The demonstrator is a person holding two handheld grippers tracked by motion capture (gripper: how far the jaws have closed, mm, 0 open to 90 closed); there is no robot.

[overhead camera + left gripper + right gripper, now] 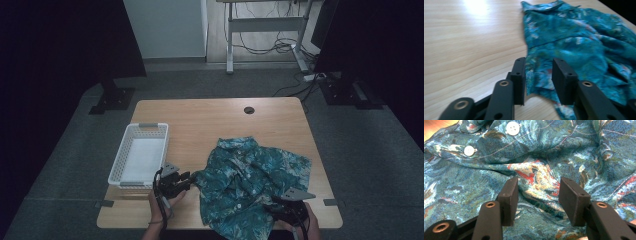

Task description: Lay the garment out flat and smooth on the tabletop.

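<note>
So I've got the teal print shirt (250,182) spread out rumpled on the near right part of the wooden table (200,120), with the white basket (141,152) sitting empty off to the left, apart from the fabric.

My left gripper (186,183) is at the shirt's left edge, jaws partly open with a bit of hem lying loose between them (nothing pinched, as far as I can tell from the left gripper view (537,75)). My right gripper (280,204) is down at the near right corner of the shirt, also about half open, hovering over a raised fold near the white buttons (512,128). From its own view (537,195) the pads straddle that ridge but don't seem to be pressing on it.

My guess is this is a fold-it-up job. To do the grab well, I'd get each pair of jaws low enough to catch one layer at a clean edge, not a random wrinkle, then close firmly before lifting. Grabbing a bunched ridge would probably drag the whole thing into a lump.
</note>
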